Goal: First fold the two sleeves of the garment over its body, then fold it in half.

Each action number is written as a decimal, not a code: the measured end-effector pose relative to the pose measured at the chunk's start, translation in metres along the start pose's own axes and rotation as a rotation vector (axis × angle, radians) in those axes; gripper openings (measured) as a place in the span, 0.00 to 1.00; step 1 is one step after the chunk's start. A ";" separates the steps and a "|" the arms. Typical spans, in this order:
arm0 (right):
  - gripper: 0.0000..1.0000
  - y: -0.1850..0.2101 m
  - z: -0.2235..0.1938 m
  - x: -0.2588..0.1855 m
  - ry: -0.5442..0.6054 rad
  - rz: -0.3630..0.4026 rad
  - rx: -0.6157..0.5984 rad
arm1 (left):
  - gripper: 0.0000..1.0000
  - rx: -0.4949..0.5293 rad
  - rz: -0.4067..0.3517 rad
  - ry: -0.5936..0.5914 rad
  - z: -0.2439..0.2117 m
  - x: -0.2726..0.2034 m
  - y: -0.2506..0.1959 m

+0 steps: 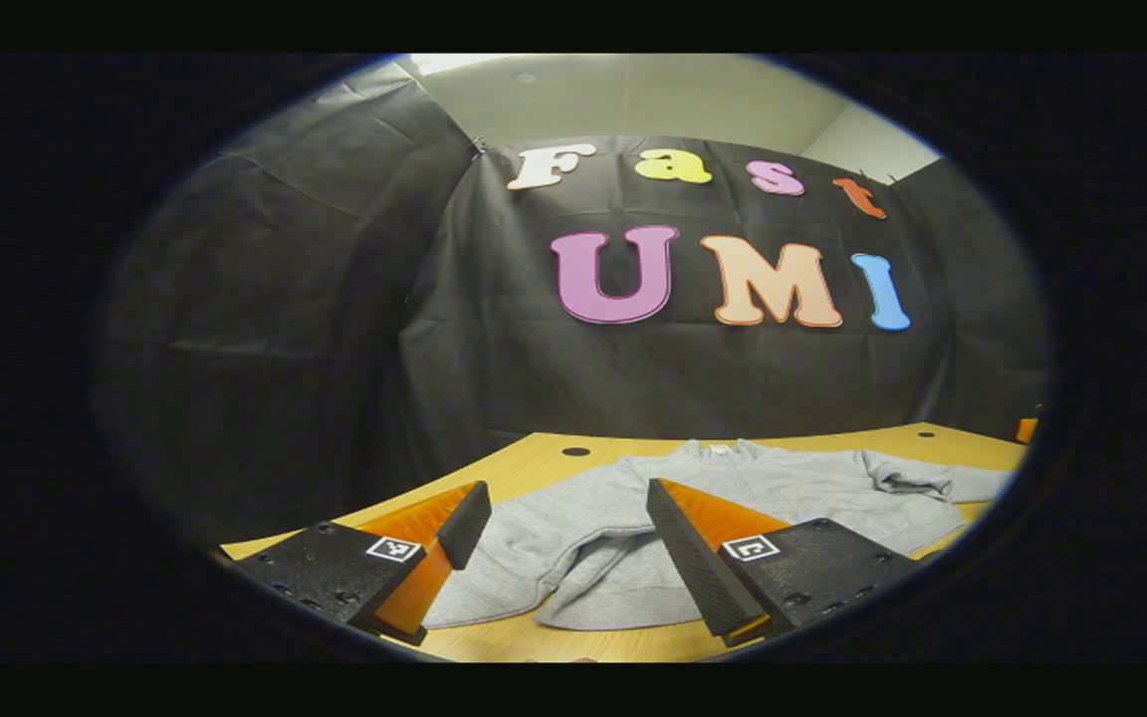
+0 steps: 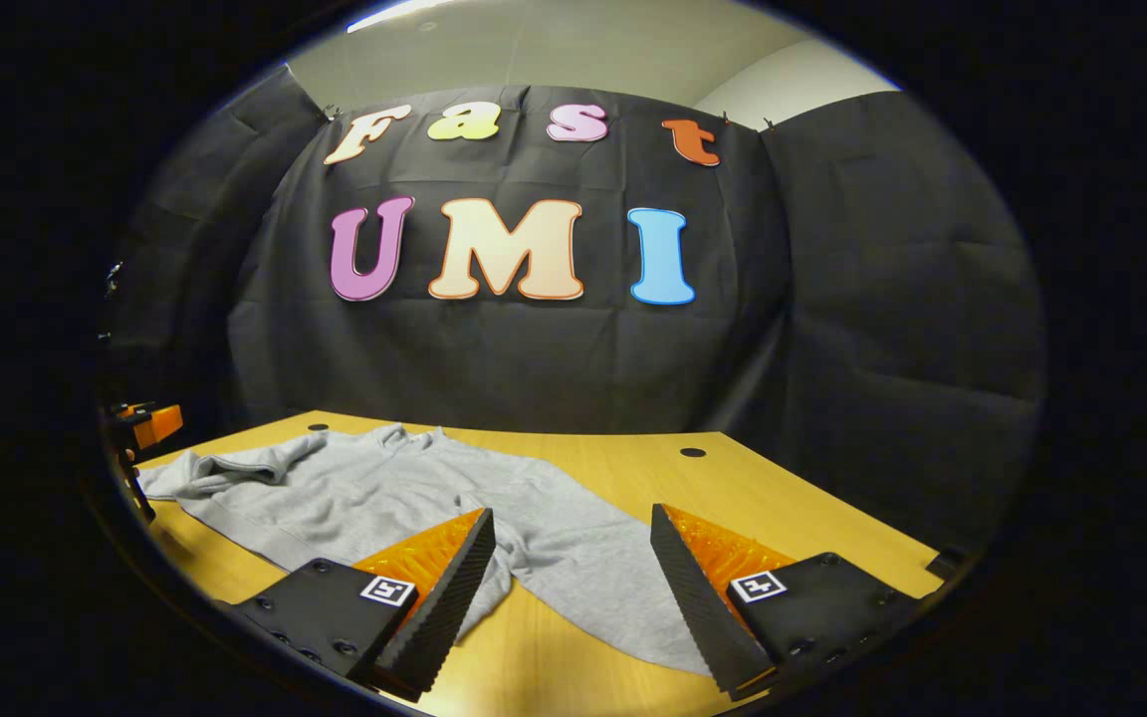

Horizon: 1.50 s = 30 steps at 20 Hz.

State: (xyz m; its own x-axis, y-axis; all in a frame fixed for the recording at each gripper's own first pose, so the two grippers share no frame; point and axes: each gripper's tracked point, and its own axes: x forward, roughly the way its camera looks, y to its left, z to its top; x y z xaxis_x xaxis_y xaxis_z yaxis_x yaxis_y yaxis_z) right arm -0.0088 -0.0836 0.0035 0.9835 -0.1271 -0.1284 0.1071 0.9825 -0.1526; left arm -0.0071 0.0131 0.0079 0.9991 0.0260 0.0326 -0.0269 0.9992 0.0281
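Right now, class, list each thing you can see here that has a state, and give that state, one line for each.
Grey garment: spread on the table, rumpled, not yet folded in half.
Sleeve: bunched up beside the body, not laid over it.
Left gripper: fingers open, holding nothing, above the garment's near edge.
Right gripper: fingers open, holding nothing, near the garment's edge.
Table: garment lying on it.

Dim booth; light fell from a bright ceiling strip (image 2: 404,12). Tabletop (image 2: 613,463) was evenly lit, shadows soft. Strong fisheye bowing and darkening at edges. Centre sharp, no glare.
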 end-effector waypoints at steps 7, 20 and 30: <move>0.98 -0.064 -0.048 -0.002 0.227 -0.040 0.045 | 0.95 0.015 0.020 0.007 -0.001 0.000 0.010; 0.99 -0.098 -0.142 -0.012 0.573 -0.042 0.056 | 0.92 0.007 0.021 -0.008 0.005 -0.001 0.017; 0.96 -0.091 -0.151 -0.014 0.605 0.003 0.127 | 0.92 -0.013 0.025 0.006 0.000 0.000 0.019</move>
State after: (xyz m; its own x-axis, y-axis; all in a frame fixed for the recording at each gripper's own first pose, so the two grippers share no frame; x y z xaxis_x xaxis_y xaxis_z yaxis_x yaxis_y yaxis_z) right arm -0.0546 -0.1915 -0.1291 0.7309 -0.1421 -0.6675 0.1571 0.9868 -0.0381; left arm -0.0079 0.0318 0.0085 0.9983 0.0515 0.0266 -0.0519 0.9986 0.0140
